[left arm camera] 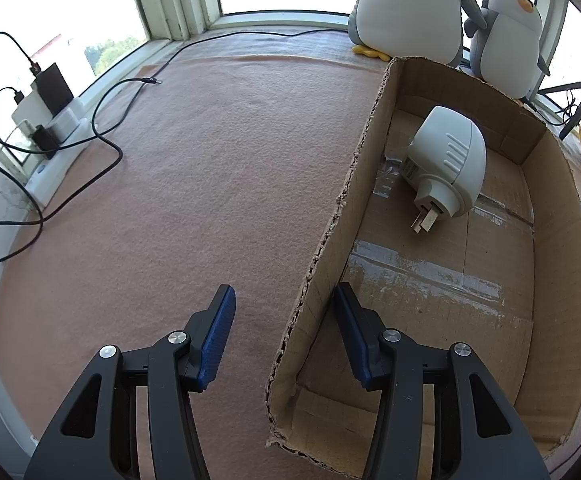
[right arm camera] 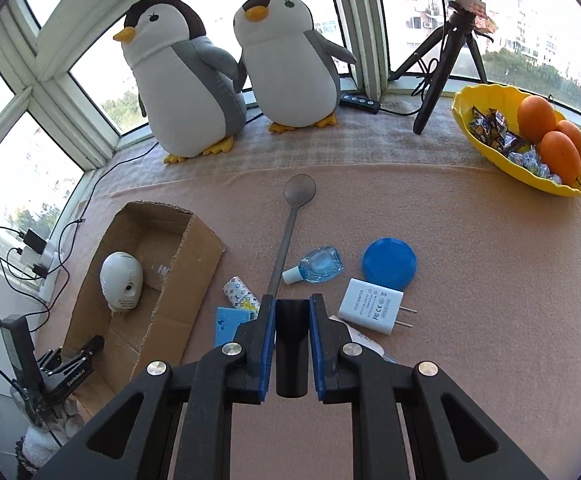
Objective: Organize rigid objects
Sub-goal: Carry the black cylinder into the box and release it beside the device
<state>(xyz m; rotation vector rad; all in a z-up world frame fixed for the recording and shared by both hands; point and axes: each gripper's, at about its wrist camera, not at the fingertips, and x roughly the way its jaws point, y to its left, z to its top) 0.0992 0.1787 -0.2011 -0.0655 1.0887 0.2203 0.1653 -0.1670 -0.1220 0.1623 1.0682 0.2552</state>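
One black cylinder [right arm camera: 290,344] is clamped between the right gripper [right arm camera: 292,320] pads above the clutter, well apart from the cardboard box [left arm camera: 330,240] straddled by the wide-open, empty left gripper [left arm camera: 284,320], so slippage could be caused by its smooth sides.

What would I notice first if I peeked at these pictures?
Probably the two plush penguins standing side by side at the window, and the yellow bowl of oranges and sweets at far right. Nearer, the right gripper is shut on a black object, and a white plug-in device lies in the cardboard box.
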